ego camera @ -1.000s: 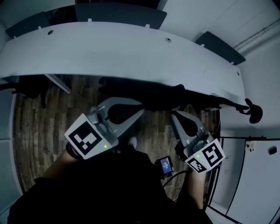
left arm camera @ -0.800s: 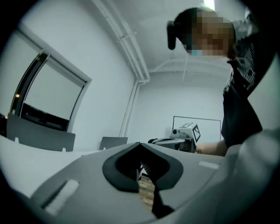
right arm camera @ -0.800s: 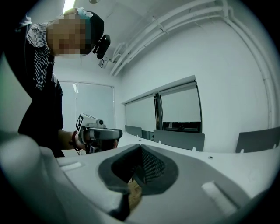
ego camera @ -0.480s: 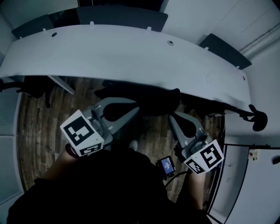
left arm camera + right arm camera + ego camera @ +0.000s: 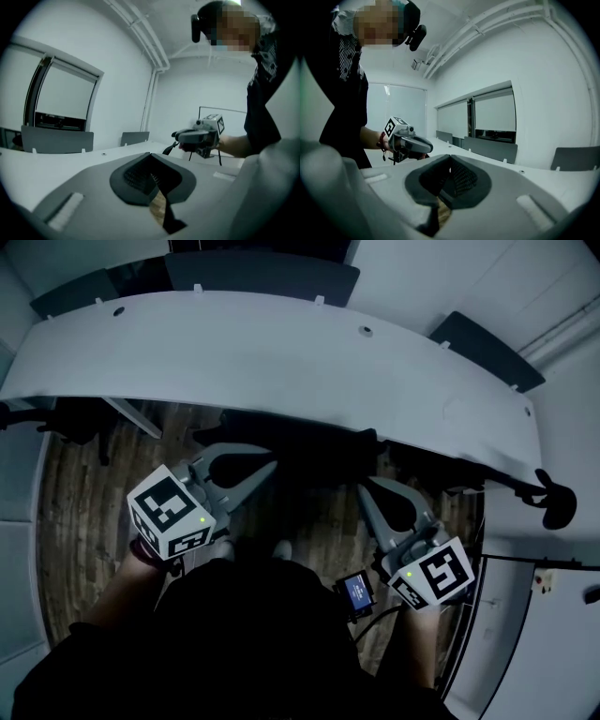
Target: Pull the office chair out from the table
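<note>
Both hands reach forward and tip slightly downward. The left tool (image 5: 265,468) and right tool (image 5: 362,491) have their jaws closed on nothing. The dark office chair (image 5: 309,451) sits tucked under the white tabletop (image 5: 281,352), its back seemingly between the tips.

Ahead: blocked by long curved white surface (image 5: 281,352), spanning nearly the full width. Under its near edge: black office chair back (image 5: 319,451), filling the centre. Free passage over dark wood-plank floor (image 5: 80,512) left of left gripper (image 5: 246,457), and along the narrow strip between it and right gripper (image 5: 375,491). Left, beneath the surface: second black chair (image 5: 70,418) and slanted grey leg (image 5: 127,416). Right: black armrest (image 5: 544,495) and white panel (image 5: 553,615), close beside right gripper. Far edge closed off by dark grey divider panels (image 5: 262,273). Open air above the surface top.
</note>
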Demonstrator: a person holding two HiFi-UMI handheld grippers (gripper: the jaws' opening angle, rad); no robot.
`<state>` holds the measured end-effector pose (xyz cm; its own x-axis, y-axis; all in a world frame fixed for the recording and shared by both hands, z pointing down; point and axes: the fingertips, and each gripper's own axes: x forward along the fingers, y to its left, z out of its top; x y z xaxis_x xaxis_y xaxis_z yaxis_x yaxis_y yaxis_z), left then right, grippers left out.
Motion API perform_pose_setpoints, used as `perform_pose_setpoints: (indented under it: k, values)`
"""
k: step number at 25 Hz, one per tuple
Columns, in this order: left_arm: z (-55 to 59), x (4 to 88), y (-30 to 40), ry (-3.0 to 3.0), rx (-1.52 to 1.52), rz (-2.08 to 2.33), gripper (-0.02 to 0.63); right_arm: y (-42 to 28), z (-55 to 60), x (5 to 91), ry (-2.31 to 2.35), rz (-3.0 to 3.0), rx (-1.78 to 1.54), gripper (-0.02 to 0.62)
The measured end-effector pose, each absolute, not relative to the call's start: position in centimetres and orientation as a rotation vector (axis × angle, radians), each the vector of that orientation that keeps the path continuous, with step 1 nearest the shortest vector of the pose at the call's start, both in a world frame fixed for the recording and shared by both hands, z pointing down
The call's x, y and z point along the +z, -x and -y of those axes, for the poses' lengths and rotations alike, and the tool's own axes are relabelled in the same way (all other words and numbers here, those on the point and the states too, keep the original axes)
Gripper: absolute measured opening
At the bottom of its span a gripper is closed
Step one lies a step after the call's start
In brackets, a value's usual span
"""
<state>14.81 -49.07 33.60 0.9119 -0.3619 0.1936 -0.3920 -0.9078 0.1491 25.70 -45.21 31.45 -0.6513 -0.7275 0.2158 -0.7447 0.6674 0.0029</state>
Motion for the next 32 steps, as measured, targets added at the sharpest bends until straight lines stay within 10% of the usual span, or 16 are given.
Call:
perform_pose_setpoints:
  k: [15,32]
  values:
    - [47.7,42.6,-18.4,-3.246,1.455,0.531,0.238,-26.4,45.7,40.0,-0.771,2.259,-0.222,0.198]
    - [50.6,49.0,-20.2,-3.127,1.864,0.467,0.396,-26.5,49.1,47.3,-0.559,2.05,-0.38,0.288]
